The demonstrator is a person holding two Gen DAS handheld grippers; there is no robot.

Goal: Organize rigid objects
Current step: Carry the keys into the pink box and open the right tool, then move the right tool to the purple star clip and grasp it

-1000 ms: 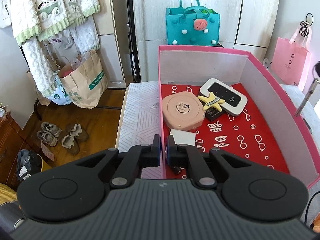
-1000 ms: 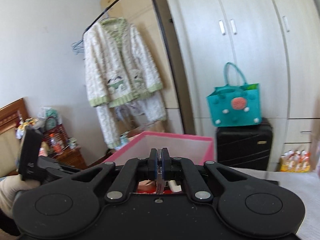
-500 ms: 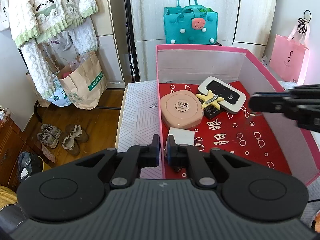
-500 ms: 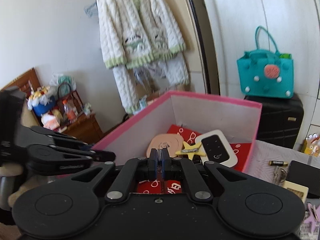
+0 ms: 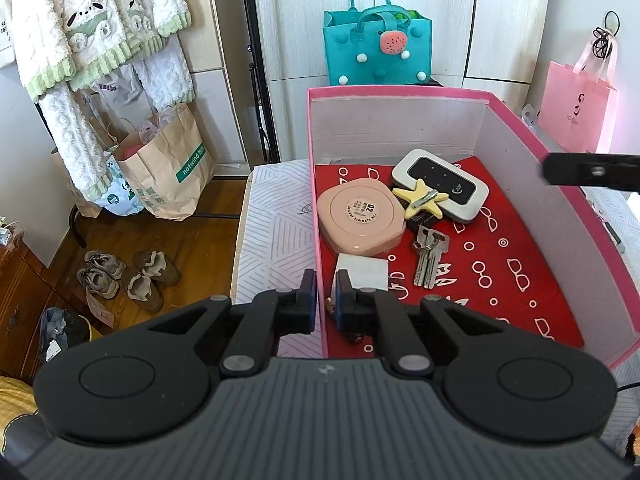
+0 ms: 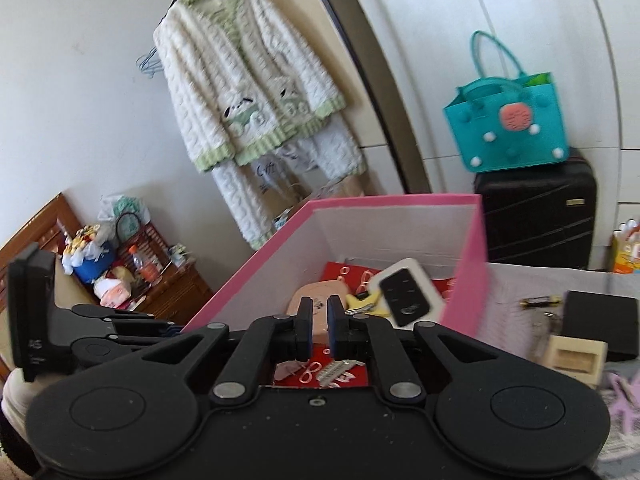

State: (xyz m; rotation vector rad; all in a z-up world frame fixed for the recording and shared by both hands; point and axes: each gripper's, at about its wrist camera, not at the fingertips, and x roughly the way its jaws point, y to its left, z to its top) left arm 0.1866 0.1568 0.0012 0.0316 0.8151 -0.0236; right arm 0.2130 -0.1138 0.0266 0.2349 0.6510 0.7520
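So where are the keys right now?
In the left wrist view the keys lie flat on the red floor of the pink box, just in front of the yellow star and right of the pink round case.

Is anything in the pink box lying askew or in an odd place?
Yes. The yellow star does not lie flat: it rests across the edges of the pink case and the white device, over a dark item beneath. The keys lie flat on the box floor. Nothing looks spilled or damaged.

Keys [image 5: 429, 258] inside pink box [image 5: 400, 94]
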